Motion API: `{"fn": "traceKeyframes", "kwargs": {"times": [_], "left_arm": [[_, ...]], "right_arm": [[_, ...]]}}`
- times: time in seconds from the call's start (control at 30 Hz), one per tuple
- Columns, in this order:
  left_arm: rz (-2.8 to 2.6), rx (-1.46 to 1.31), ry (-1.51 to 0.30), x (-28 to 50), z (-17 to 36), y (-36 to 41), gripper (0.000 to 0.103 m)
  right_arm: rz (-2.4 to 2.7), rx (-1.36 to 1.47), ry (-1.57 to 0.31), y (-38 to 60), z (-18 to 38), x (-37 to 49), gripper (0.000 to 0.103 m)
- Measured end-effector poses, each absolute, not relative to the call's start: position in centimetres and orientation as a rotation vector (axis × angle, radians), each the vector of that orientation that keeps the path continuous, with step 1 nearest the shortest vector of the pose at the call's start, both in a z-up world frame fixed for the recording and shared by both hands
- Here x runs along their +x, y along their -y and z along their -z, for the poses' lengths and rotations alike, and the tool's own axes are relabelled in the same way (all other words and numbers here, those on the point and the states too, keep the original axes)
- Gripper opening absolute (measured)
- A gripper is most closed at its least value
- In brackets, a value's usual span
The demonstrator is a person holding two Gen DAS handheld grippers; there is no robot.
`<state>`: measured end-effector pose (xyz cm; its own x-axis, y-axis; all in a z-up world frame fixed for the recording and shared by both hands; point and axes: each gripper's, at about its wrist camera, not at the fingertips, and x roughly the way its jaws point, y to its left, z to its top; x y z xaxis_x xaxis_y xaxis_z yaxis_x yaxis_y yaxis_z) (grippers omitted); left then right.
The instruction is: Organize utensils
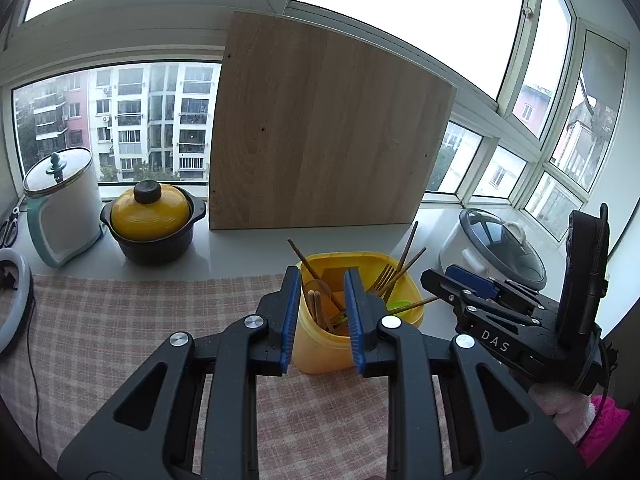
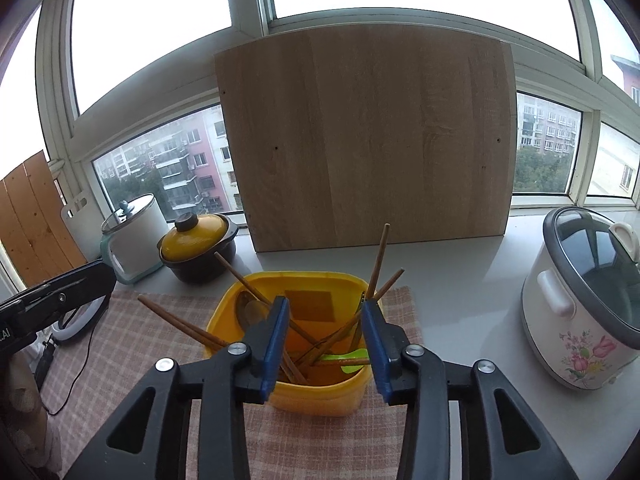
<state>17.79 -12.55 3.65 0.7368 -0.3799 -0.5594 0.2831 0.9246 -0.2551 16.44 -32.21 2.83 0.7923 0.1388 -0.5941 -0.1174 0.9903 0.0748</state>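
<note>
Both claws, left point(image 1: 322, 316) and right point(image 2: 326, 344), hung released and empty before the yellow utensil holder point(image 2: 320, 392), seemingly between steps, with sorting its jumbled chopsticks point(image 2: 378, 260) likely next.

Left wrist view: looks forward and slightly down, close over the yellow plastic utensil tub point(image 1: 320, 354) at 6 o'clock. Right wrist view: same heading, equally near, tub point(image 2: 316, 394) centred low. Shared: tub, upright pale wooden board point(image 1: 324, 128) point(image 2: 366, 136) at 12 o'clock.

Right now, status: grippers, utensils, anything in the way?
Left gripper open, empty. Right gripper open, empty. Chopsticks, fork in yellow holder. Rice cooker beside, clear.
</note>
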Motion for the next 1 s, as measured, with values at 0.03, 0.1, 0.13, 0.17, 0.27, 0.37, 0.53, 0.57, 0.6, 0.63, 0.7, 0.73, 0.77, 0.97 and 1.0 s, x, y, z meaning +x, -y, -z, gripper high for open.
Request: {"fn": "traceKeyframes", "kwargs": {"times": [0.03, 0.1, 0.13, 0.17, 0.27, 0.37, 0.53, 0.57, 0.6, 0.63, 0.7, 0.73, 0.77, 0.97, 1.0], "left_arm": [[0.363, -0.153, -0.642, 17.3, -3.8, 12.4, 0.021], [0.358, -0.143, -0.634, 16.5, -4.0, 12.3, 0.021], [0.355, -0.136, -0.629, 16.0, -4.0, 12.2, 0.021], [0.354, -0.131, -0.626, 15.6, -4.1, 12.2, 0.021], [0.352, -0.114, -0.619, 14.2, -4.3, 12.1, 0.022], [0.352, -0.105, -0.613, 12.9, -4.5, 12.0, 0.033], [0.351, -0.08, -0.606, 10.8, -4.5, 12.0, 0.036], [0.352, -0.077, -0.611, 10.4, -4.5, 12.1, 0.041], [0.351, -0.074, -0.614, 10.1, -4.4, 12.1, 0.046], [0.349, -0.073, -0.614, 9.7, -4.4, 12.1, 0.055], [0.342, -0.072, -0.61, 8.9, -4.5, 12.1, 0.064], [0.337, -0.069, -0.612, 8.6, -4.5, 12.1, 0.067], [0.333, -0.066, -0.613, 8.3, -4.5, 12.1, 0.07], [0.295, -0.041, -0.608, 6.7, -4.8, 11.9, 0.084], [0.285, -0.041, -0.606, 6.4, -4.8, 11.9, 0.084]], "right_arm": [[-0.138, 0.033, -0.639, 32.1, -3.0, 16.0, 0.042], [-0.141, 0.031, -0.631, 31.9, -3.4, 15.1, 0.042], [-0.143, 0.03, -0.627, 31.8, -3.6, 14.7, 0.044], [-0.144, 0.029, -0.621, 31.7, -3.8, 14.1, 0.048], [-0.143, 0.029, -0.603, 31.5, -4.4, 12.8, 0.056], [-0.144, 0.03, -0.587, 31.2, -5.0, 11.4, 0.062], [-0.149, 0.026, -0.568, 30.8, -5.7, 9.4, 0.071], [-0.148, 0.022, -0.564, 30.6, -5.9, 9.0, 0.075], [-0.148, 0.02, -0.561, 30.5, -6.0, 8.7, 0.077], [-0.149, 0.02, -0.557, 30.5, -6.0, 8.4, 0.082], [-0.154, 0.029, -0.554, 30.4, -6.0, 7.7, 0.085], [-0.155, 0.033, -0.553, 30.4, -6.0, 7.4, 0.086], [-0.158, 0.038, -0.553, 30.5, -6.0, 7.1, 0.089], [-0.151, 0.033, -0.52, 30.4, -6.2, 5.2, 0.103], [-0.152, 0.025, -0.516, 30.3, -6.2, 4.9, 0.103]]}}
